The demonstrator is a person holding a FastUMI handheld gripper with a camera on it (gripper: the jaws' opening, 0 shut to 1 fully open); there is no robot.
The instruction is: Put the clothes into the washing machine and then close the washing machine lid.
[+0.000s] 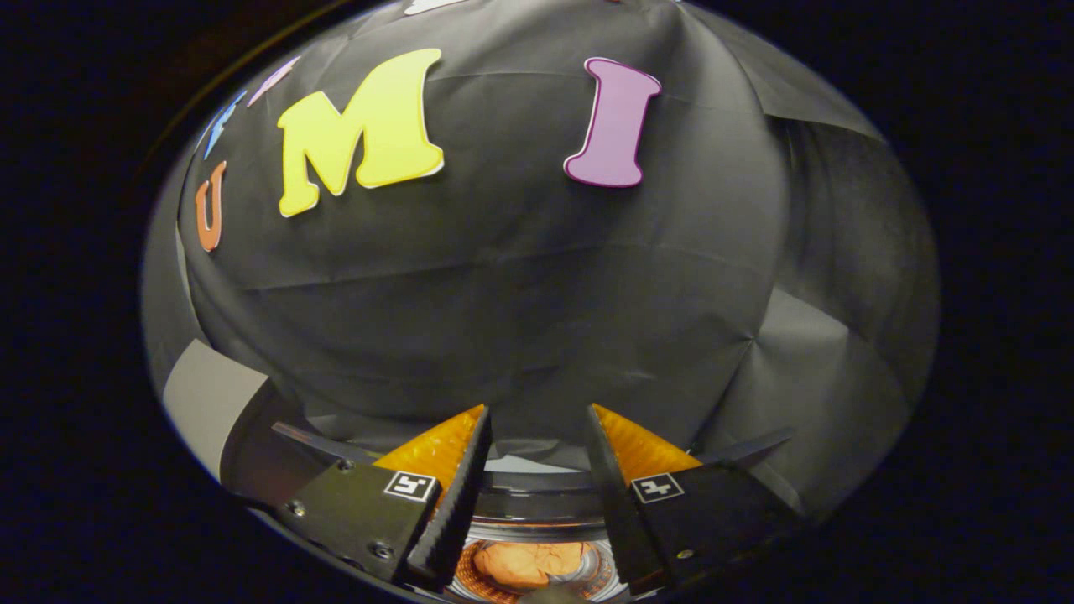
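Observation:
My gripper (537, 419) is held high, pointing at the booth's black cloth wall, and its fingers stand apart with nothing between them. Below the fingers, seen through the gap between them, lies the round opening of the washing machine (537, 503). Inside its drum rests a bundle of orange cloth (530, 562). The dark rim of the opening curves across behind the fingers. The machine's lid cannot be made out with certainty.
The black cloth wall (520, 277) stands close ahead and wraps round to the right. A pale grey panel (210, 403) shows down to the left of the fingers, beside the machine's rim.

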